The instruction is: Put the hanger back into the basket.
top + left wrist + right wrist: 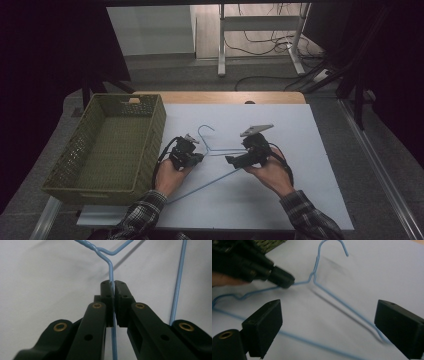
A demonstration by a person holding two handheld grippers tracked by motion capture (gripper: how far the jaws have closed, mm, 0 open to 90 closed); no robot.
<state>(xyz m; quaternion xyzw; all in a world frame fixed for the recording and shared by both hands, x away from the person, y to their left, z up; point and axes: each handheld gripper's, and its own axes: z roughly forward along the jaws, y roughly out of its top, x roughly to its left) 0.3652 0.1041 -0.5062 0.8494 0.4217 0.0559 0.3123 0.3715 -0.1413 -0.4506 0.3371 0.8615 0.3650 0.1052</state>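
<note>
The thin light-blue wire clothes hanger (216, 152) lies on the white desk (300, 165); light, springy, slippery; the left gripper (114, 290) is clenched on one shoulder wire near the neck; the right gripper (329, 325) gapes wide over the other.

A light-blue wire hanger (210, 150) lies flat on the white sheet, hook pointing away.

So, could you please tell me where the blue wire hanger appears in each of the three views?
High view: the hanger lies mid-table between the grippers.
Left gripper view: its wire runs up between the shut jaws.
Right gripper view: it spreads across the white table beyond the open jaws.
Shared landmark: the left gripper clamping it.
</note>
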